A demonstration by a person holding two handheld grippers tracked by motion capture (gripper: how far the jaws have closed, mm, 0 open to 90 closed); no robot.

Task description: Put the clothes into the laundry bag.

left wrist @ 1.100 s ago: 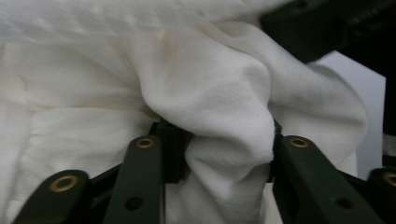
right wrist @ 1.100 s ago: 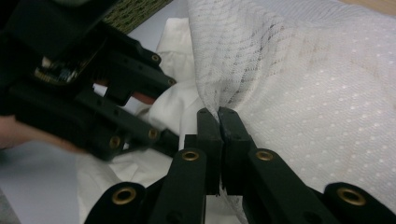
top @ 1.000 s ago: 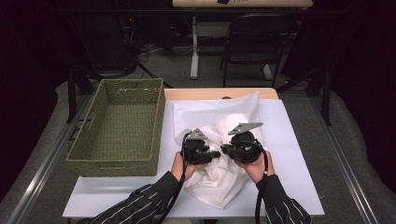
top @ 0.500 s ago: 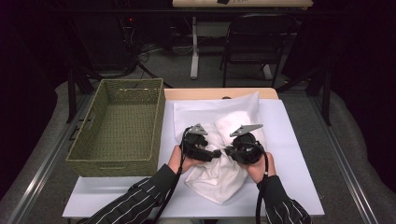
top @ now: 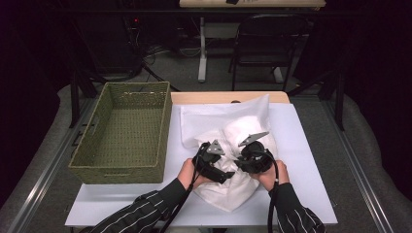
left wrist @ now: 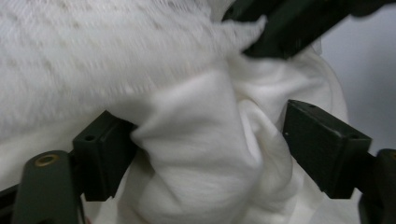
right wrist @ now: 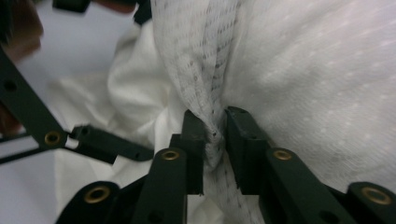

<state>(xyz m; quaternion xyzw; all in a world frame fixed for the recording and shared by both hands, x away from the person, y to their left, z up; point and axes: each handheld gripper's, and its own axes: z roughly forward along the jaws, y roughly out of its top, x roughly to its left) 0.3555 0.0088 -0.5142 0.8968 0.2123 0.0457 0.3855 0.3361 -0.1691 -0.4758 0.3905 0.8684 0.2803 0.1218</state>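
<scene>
A white mesh bag (top: 228, 121) lies on the white-covered table (top: 311, 145), with smooth white cloth (top: 228, 194) bunched at its near end. My right gripper (right wrist: 215, 133) is shut on a twisted fold of the mesh bag (right wrist: 303, 70); in the high view the right gripper (top: 239, 162) sits on the bunch's right side. My left gripper (left wrist: 205, 144) is open, its jaws wide apart around a lump of the smooth white cloth (left wrist: 196, 154). The left pad (left wrist: 100, 149) touches it. In the high view the left gripper (top: 226, 175) points right, close to the right one.
A green woven basket (top: 90, 167), with nothing inside, stands on the table's left side next to the bag. Beyond the table's far edge are a dark chair (top: 267, 39) and a desk leg (top: 201, 53) on the floor.
Both hands and grippers have shifted slightly towards the person with the cloth bunch. The grip of each looks the same.
</scene>
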